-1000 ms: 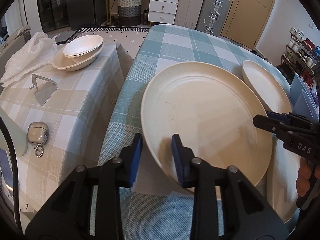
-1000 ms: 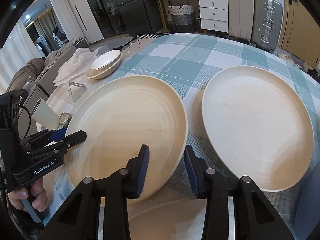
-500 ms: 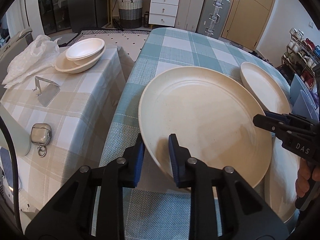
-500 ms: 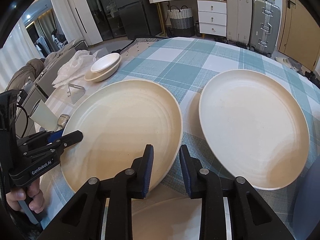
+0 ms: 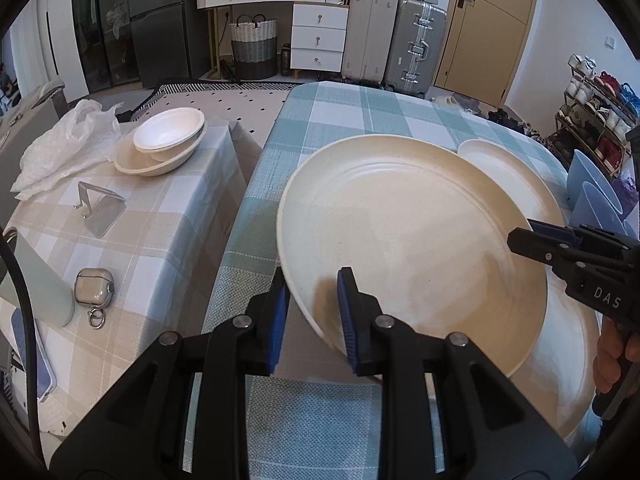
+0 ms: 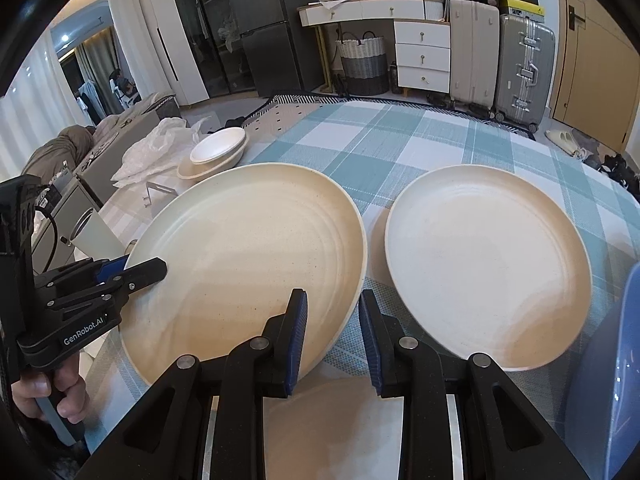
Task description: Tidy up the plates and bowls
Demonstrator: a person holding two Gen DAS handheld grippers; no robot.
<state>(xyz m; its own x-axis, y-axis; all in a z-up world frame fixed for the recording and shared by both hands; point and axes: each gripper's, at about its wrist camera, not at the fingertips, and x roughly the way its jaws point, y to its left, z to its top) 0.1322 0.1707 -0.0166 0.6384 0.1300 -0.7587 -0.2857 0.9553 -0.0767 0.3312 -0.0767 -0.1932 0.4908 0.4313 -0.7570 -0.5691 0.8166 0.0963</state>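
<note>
Indoors, teal checked table (image 6: 400, 148), cream plate (image 6: 248, 264), suitcases (image 6: 524, 68) behind

My cream plate (image 5: 412, 240) hangs tilted above the checked cloth, its rim between both my claws. A second cream plate (image 6: 488, 264) lies flat just beside it; a third (image 6: 332, 428) lies underneath.

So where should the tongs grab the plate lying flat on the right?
Grab the flat plate by its near rim, coming in low from the near side. It is too wide to span, but its lip curves up off the tablecloth, so one finger can probably slip under.
</note>
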